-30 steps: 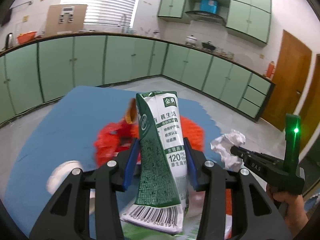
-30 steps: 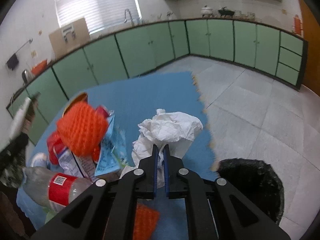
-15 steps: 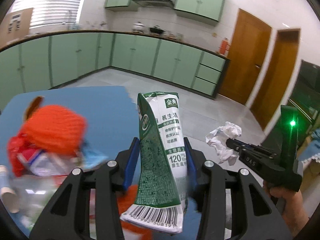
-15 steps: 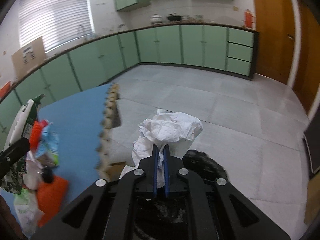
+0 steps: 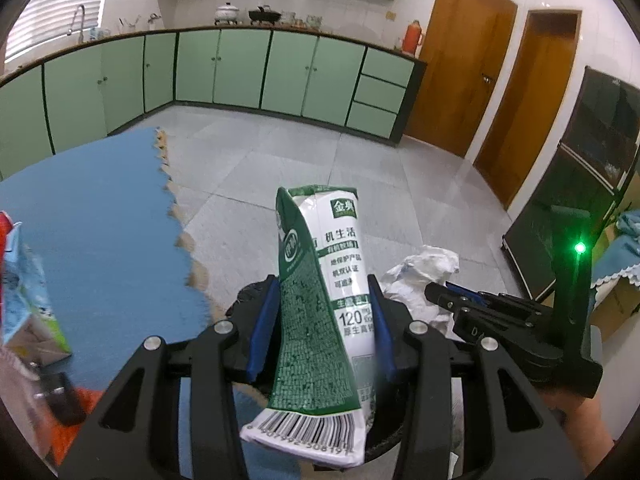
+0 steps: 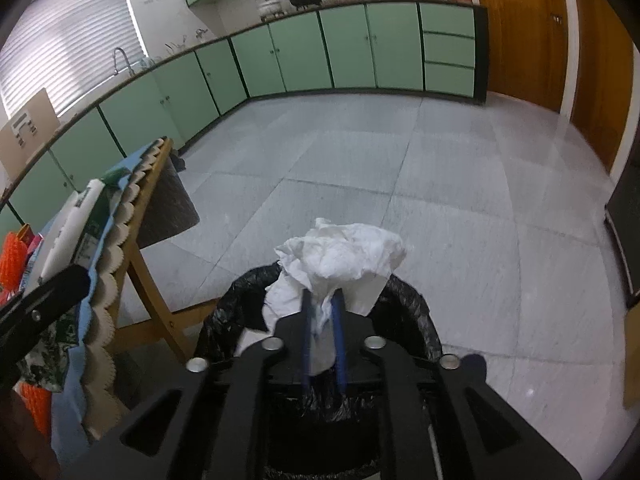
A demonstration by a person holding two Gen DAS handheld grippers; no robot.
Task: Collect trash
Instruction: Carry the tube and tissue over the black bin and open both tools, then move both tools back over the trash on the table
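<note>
My left gripper (image 5: 322, 280) is shut on a green-and-white milk carton (image 5: 344, 248), upright between the blue pads, barcode end nearest the camera. It hangs past the table edge over a bin lined with a black bag (image 5: 248, 296). My right gripper (image 6: 322, 296) hovers over the same bin (image 6: 408, 312). Its jaws are opening, with a crumpled white tissue (image 6: 340, 252) still between the pads, which stand apart. In the left wrist view the tissue (image 5: 424, 268) sits at the right gripper's tip (image 5: 430, 290). The carton (image 6: 68, 224) shows at the left of the right wrist view.
A table under a blue cloth (image 5: 88, 208) stands left of the bin on wooden folding legs (image 6: 148, 264). More trash lies on it: a blue-and-white carton (image 5: 28, 292) and orange net foam (image 6: 10, 260). Grey tiled floor, green cabinets and brown doors lie beyond.
Both grippers swung from over the table's trash pile to above the black-lined bin and dipped. The right gripper's pads, tight on the tissue before, now stand apart. The left still grips the carton.
</note>
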